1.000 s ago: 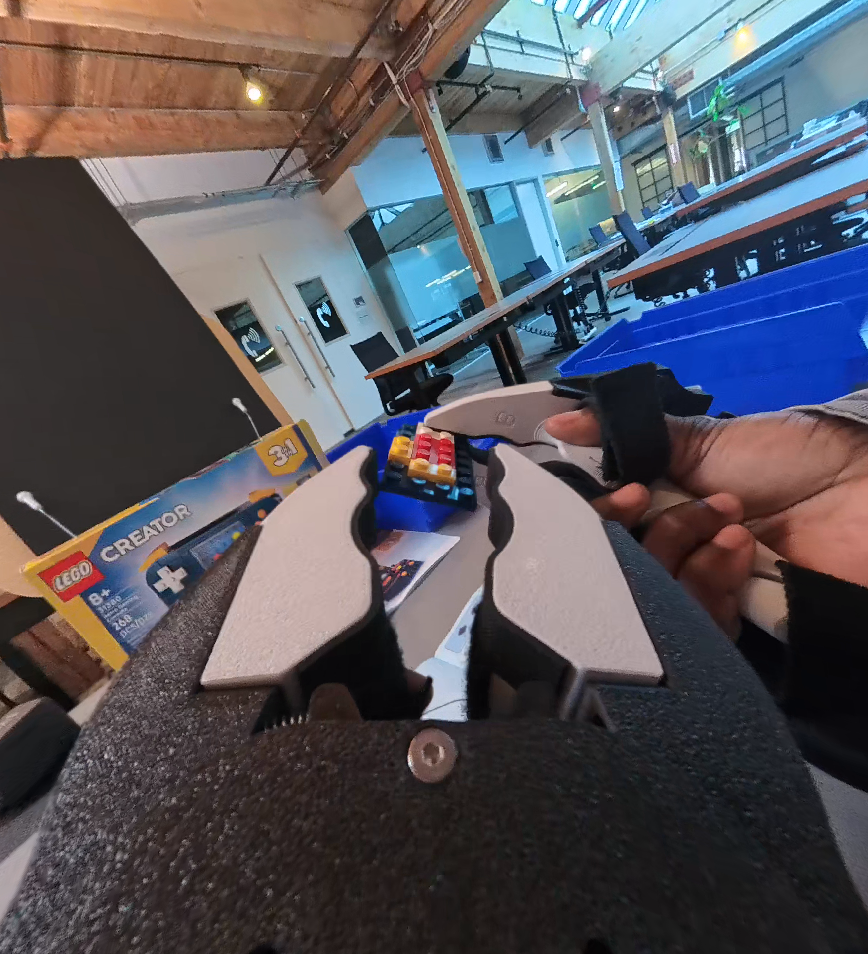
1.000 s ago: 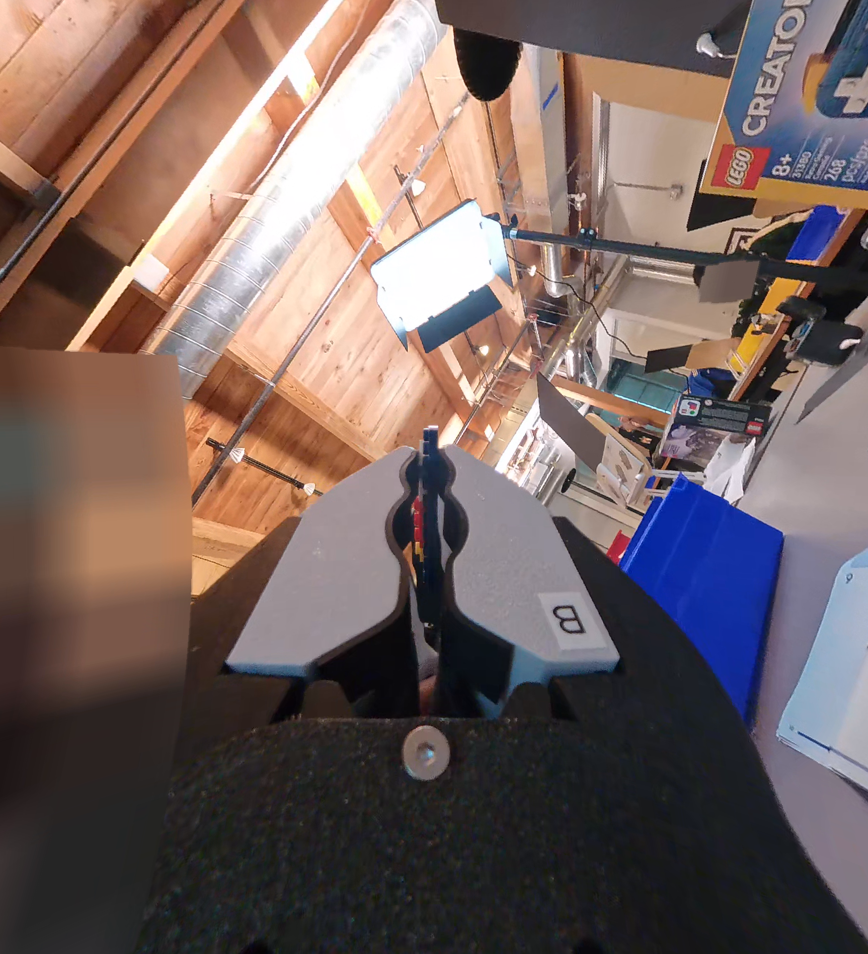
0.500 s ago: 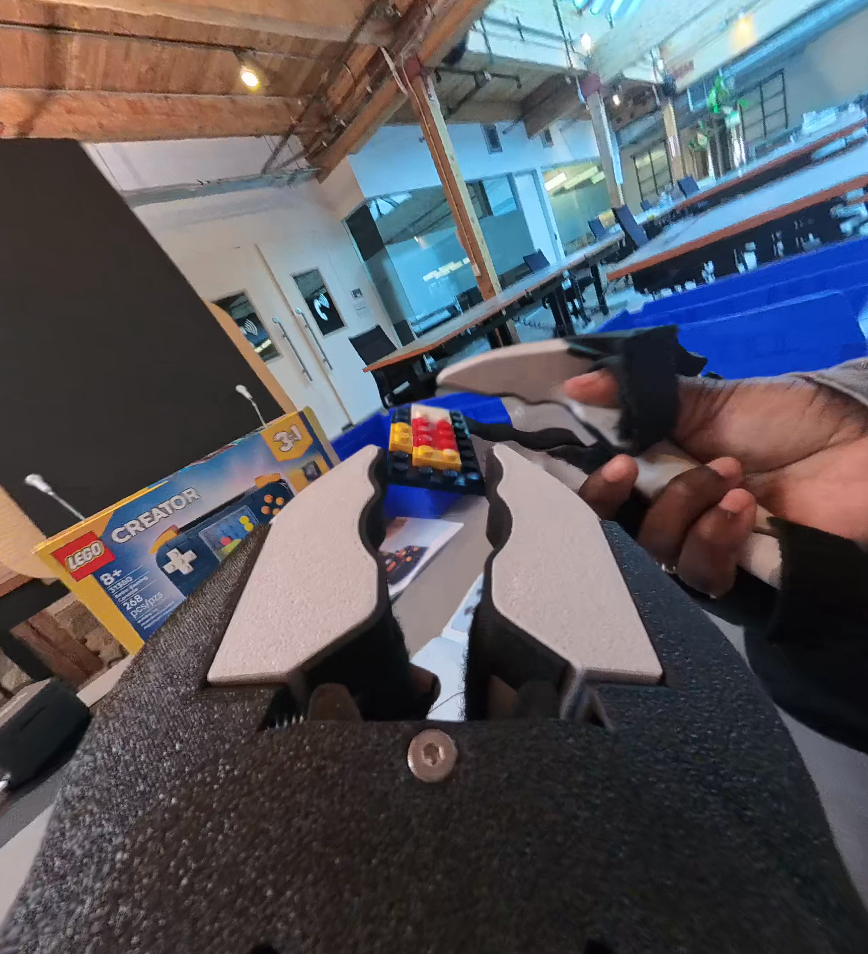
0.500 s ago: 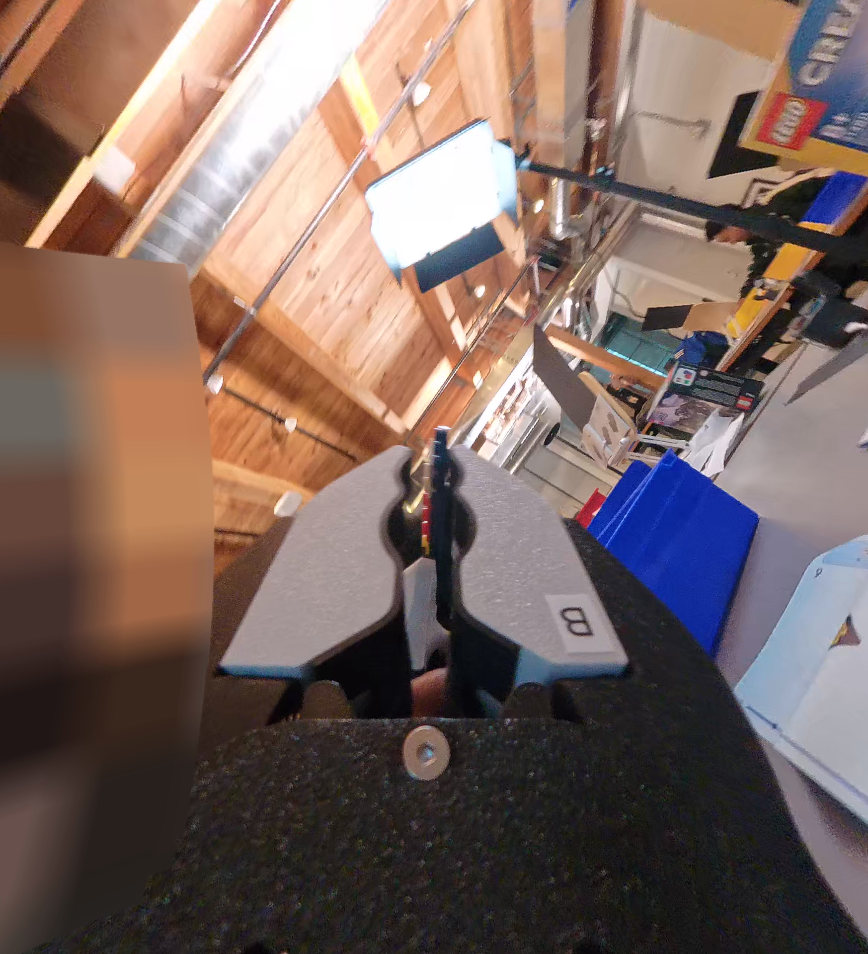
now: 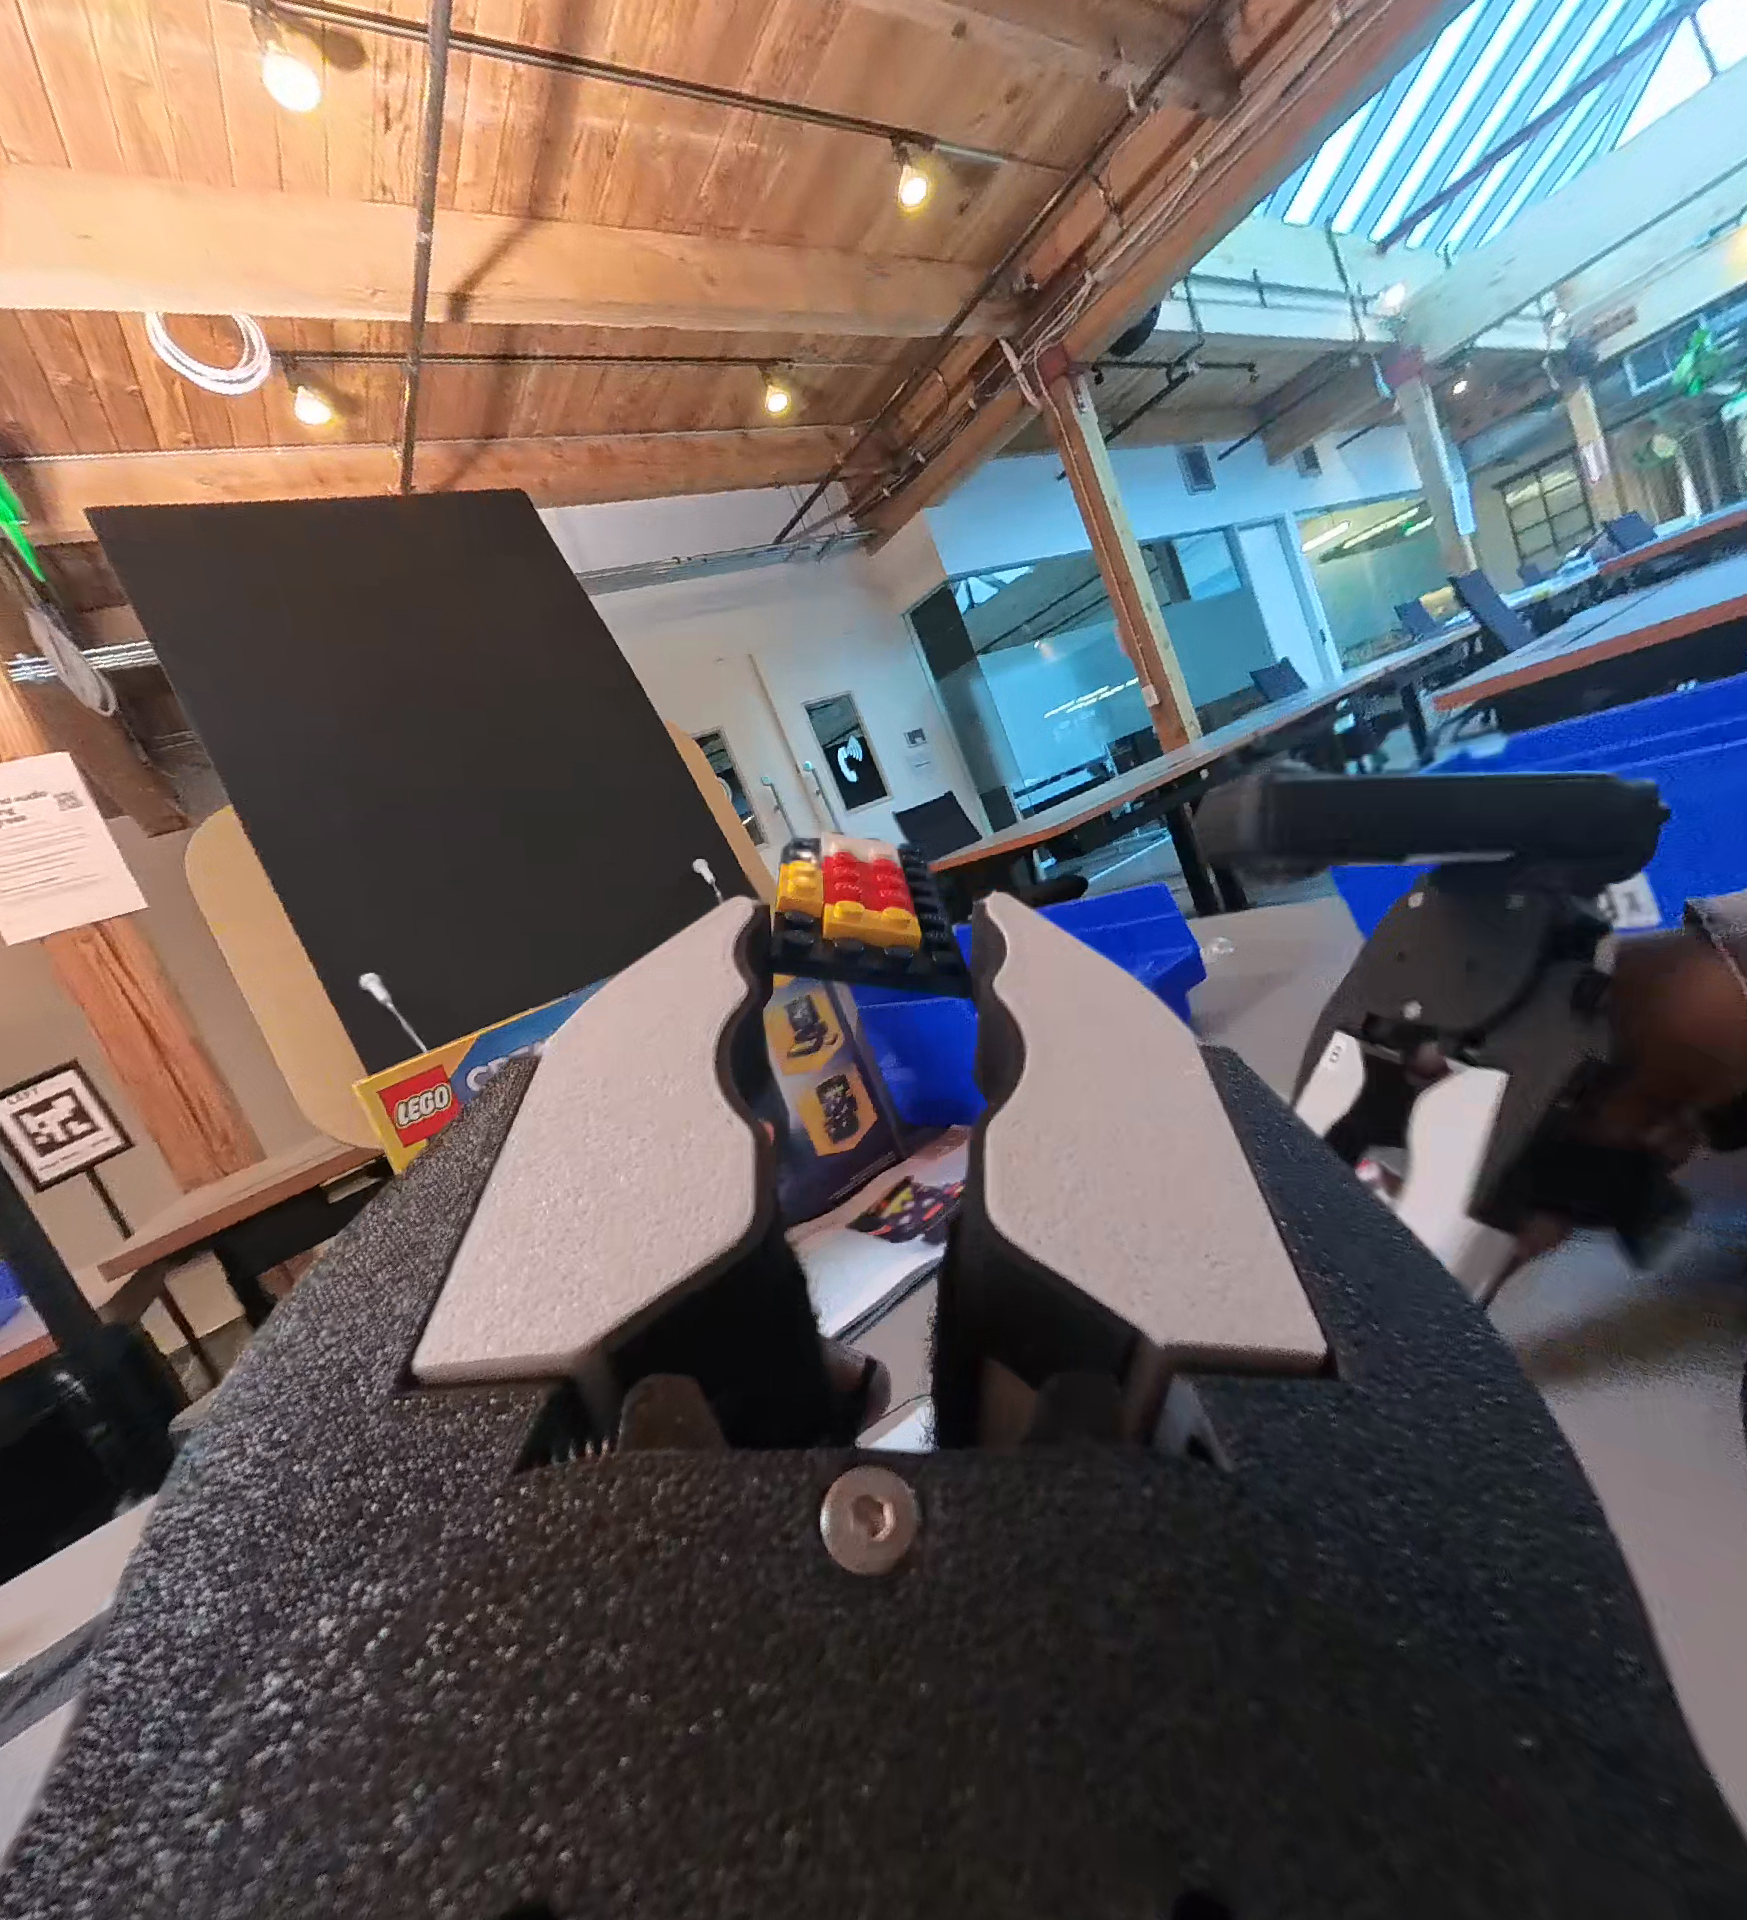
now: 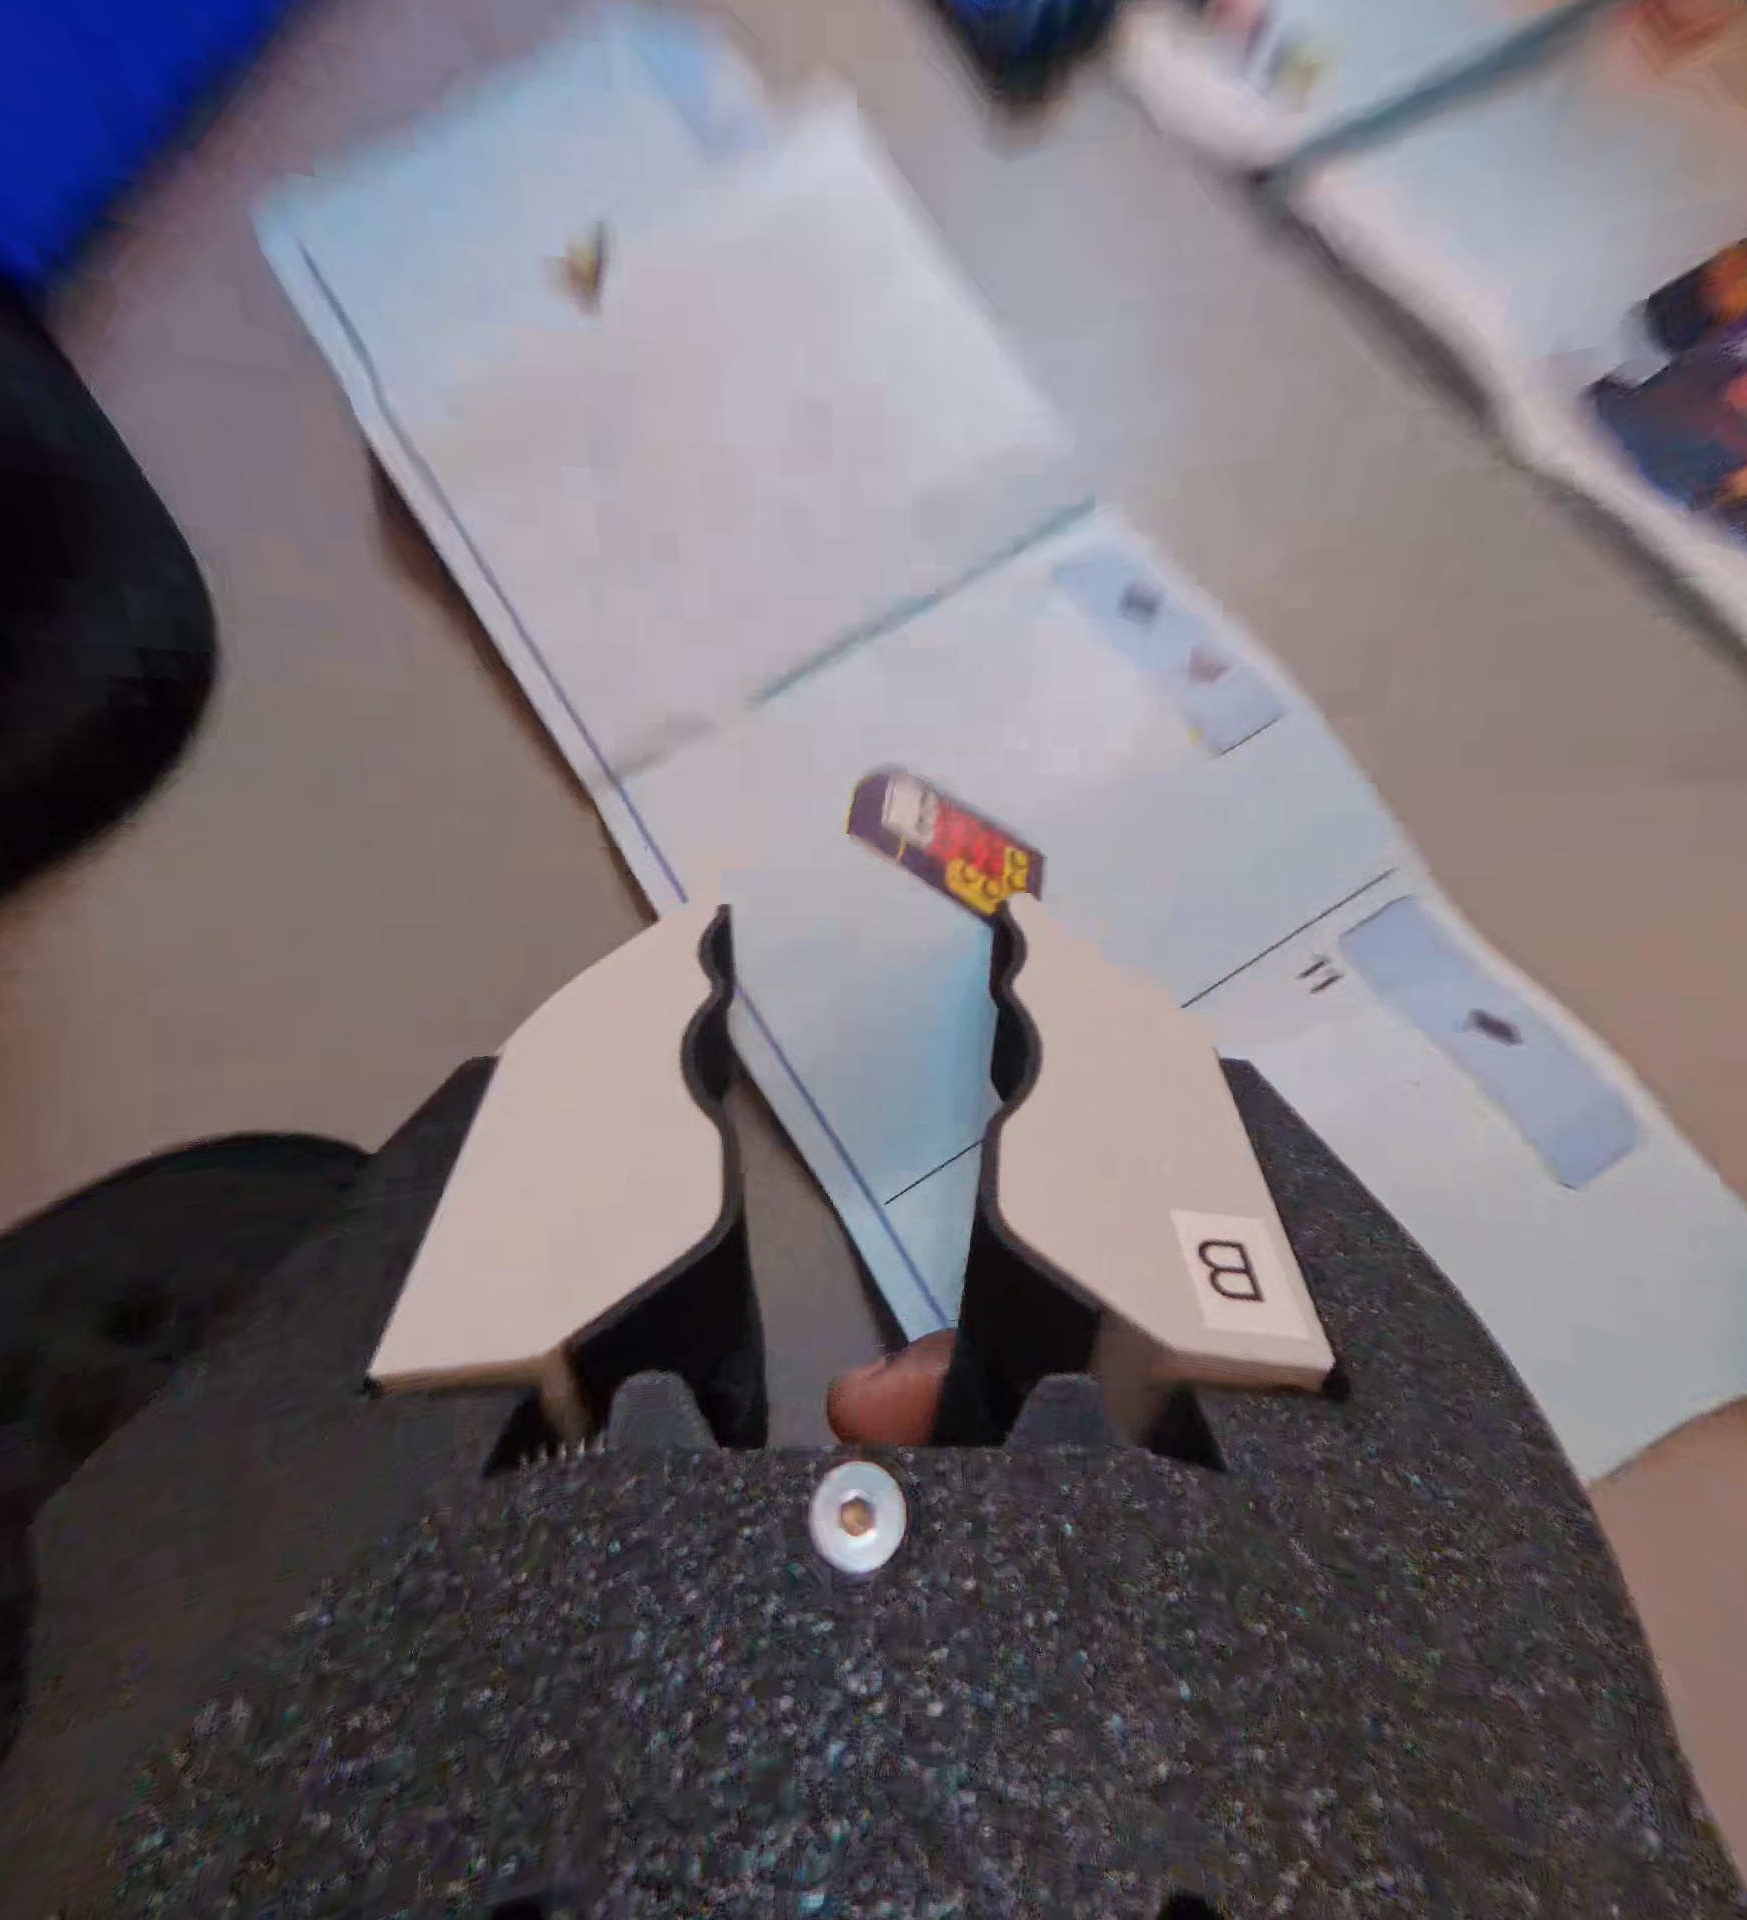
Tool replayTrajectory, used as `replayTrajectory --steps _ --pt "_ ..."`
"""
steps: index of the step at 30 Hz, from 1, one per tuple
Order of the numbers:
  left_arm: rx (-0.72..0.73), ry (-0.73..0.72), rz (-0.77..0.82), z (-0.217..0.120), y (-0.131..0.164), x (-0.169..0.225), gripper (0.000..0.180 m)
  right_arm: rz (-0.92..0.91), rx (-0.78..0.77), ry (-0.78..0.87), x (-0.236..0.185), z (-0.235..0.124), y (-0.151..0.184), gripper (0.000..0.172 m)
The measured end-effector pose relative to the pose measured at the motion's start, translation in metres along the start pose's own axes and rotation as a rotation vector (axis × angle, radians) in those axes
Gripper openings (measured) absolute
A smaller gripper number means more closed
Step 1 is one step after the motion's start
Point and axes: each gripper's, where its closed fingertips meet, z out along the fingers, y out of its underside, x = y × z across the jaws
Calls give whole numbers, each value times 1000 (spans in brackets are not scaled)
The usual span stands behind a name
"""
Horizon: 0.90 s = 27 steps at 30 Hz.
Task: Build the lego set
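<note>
The left tool (image 5: pixel 867 961) is gripping a black brick plate (image 5: pixel 864 935) topped with red and yellow bricks between its fingertips, raised above the bench (image 5: pixel 1627 1382) before a toy box (image 5: pixel 433 1096) and blue bins (image 5: pixel 1077 935). The right tool (image 6: pixel 861 925) is standing wide open with nothing in it, pointing down at a blurred open booklet (image 6: pixel 1108 790) lying on the bench.

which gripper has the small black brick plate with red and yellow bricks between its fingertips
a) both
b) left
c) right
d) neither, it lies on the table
b) The brick plate sits clamped at the left gripper fingertips; the right gripper is open over an instruction booklet.
</note>
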Motion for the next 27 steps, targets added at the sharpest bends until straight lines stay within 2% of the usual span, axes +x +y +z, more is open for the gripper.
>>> replayTrajectory --steps 1,4,6,8,9,11,13,14,16,18,21,27 --pt "-12 -6 16 0 2 0 36 -43 -30 6 -4 2 3 52" --pt "-38 -29 7 -1 7 -7 35 -80 -59 -43 -14 -1 7 49" --pt "-52 -56 -10 -2 10 -14 35 -95 -70 -111 -22 -9 13 41" --pt "-58 -75 -18 -4 12 -19 35 -107 -55 -187 -30 -16 19 40" --pt "-60 -76 -22 -5 13 -20 35 -112 -22 -190 -28 -20 19 45" --pt "-68 -73 -25 -4 15 -19 35 -62 149 -130 -16 -37 7 47" --pt "-78 -65 -41 -3 19 -17 35 69 313 -59 5 -62 -3 51" --pt "-86 -60 -59 -3 21 -17 35 134 354 -11 18 -72 -1 58" --pt "-92 -58 -97 -2 25 -17 35 214 334 97 43 -83 16 67" --pt "-94 -47 -113 -2 26 -17 35 215 267 159 53 -84 33 70" --pt "-117 -29 -118 -1 30 -13 36 167 188 166 52 -81 45 65" --pt "-146 16 -156 0 38 -7 36 147 131 130 39 -71 50 60"
